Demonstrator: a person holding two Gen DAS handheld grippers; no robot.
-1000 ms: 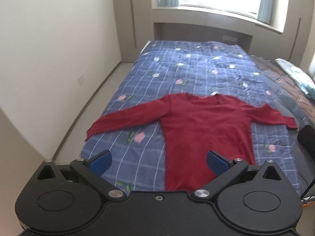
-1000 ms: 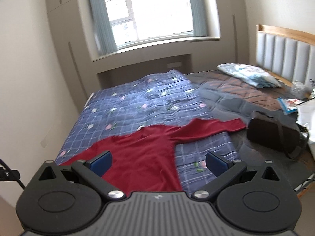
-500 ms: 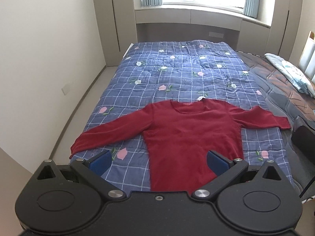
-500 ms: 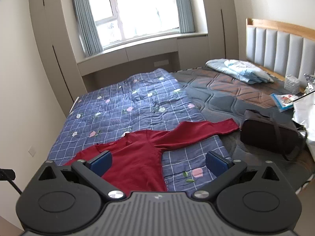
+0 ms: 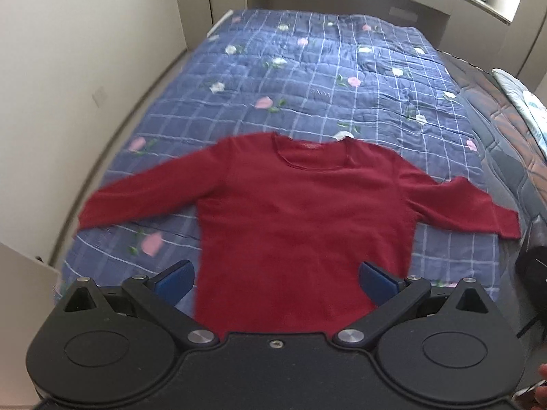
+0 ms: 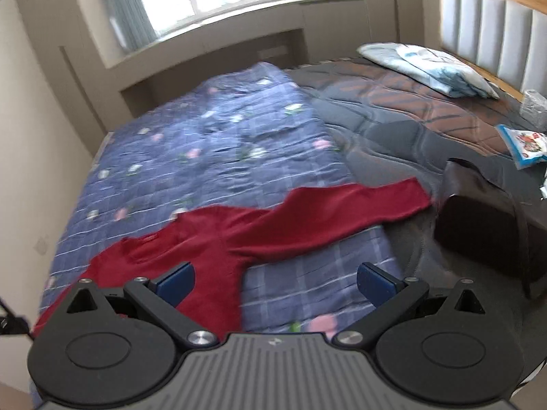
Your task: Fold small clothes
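Observation:
A red long-sleeved sweater (image 5: 304, 225) lies flat, front up, on the blue checked quilt (image 5: 307, 78), both sleeves spread out, neck away from me. My left gripper (image 5: 277, 280) is open and empty, held above the sweater's lower body. My right gripper (image 6: 275, 282) is open and empty, above the quilt just right of the sweater's body (image 6: 191, 249), below its right sleeve (image 6: 335, 215). The sweater's hem is hidden behind both grippers.
A dark bag (image 6: 485, 225) sits on the bed just past the right sleeve's cuff. A folded pale blue cloth (image 6: 430, 68) lies near the headboard (image 6: 495, 30). A wall (image 5: 68, 68) runs along the bed's left side. A small packet (image 6: 523, 147) lies at the far right.
Both grippers have moved down and closer to the bed, so the sweater looks larger and the window has slid up. Both stay open; the sweater has not moved.

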